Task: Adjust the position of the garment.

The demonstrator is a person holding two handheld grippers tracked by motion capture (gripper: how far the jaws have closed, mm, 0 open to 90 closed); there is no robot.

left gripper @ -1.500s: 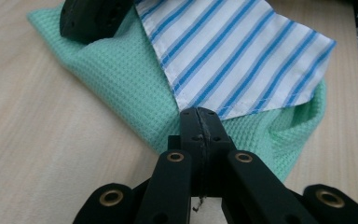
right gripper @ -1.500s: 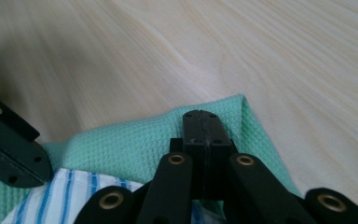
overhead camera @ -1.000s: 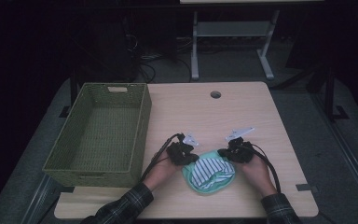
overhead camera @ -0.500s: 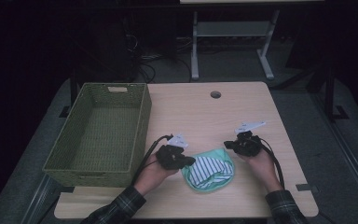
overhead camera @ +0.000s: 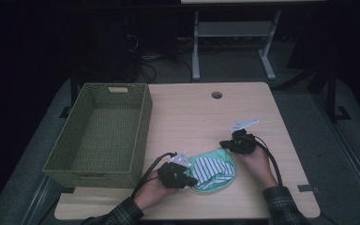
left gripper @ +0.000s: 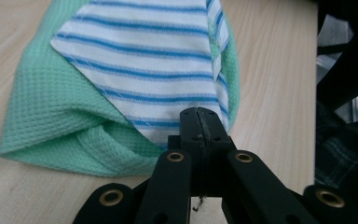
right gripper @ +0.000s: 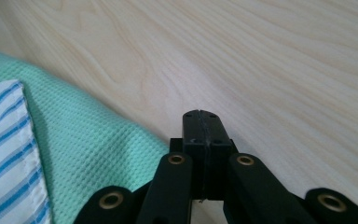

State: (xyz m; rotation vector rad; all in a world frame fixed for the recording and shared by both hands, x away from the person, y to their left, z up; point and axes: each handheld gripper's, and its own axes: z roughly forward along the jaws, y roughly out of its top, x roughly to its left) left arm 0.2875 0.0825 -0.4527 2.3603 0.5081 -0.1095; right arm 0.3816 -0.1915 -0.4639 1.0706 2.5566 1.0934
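Observation:
A mint-green waffle cloth lies near the table's front edge with a white, blue-striped cloth on top of it. My left gripper rests at the cloths' left side, pointing right. In the left gripper view its jaws are pressed together, their tip at the edge of the striped cloth and the green cloth. My right gripper sits at the cloths' upper right corner. Its jaws are shut over bare wood, just beside the green cloth.
An empty green woven basket stands on the left part of the wooden table. A round cable hole is near the far edge. Beyond the table are a dark floor, cables and a metal stand.
My left gripper has slid toward the table's near edge, along the left side of the cloths. The right gripper has stayed almost where it was.

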